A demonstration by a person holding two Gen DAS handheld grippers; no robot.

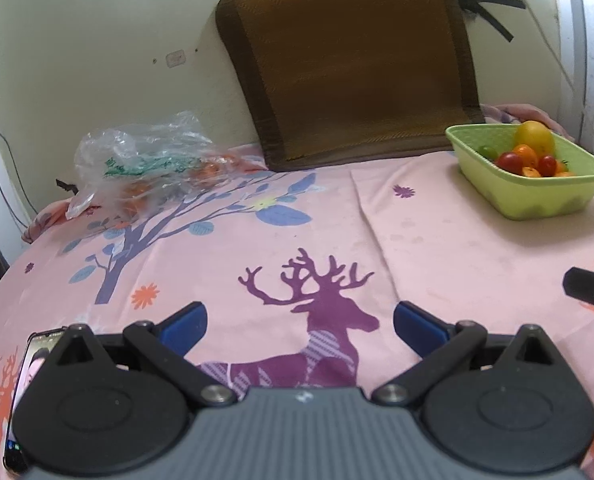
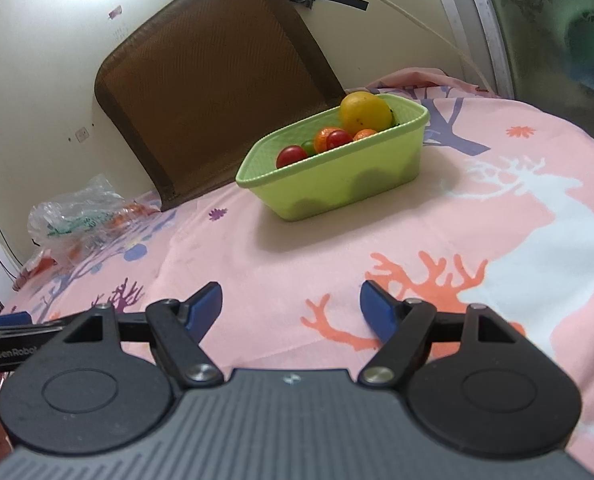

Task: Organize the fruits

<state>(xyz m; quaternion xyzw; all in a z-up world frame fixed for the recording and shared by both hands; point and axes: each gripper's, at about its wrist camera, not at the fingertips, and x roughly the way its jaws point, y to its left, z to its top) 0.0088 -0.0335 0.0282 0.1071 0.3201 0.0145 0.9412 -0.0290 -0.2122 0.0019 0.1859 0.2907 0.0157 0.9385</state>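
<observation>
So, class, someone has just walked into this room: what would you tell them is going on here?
A person holds two sets of tongs over a pink deer-print bedsheet, sorting fruit. Both the left tongs and the right tongs are open and empty, touching nothing. A green basket already holds a yellow citrus fruit, small oranges and cherry tomatoes. A crumpled plastic bag with more orange fruit lies by the wall, untouched.

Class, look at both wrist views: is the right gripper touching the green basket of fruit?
Apart. In the right wrist view the right gripper is open and empty, with a wide stretch of pink sheet between it and the green basket.
</observation>
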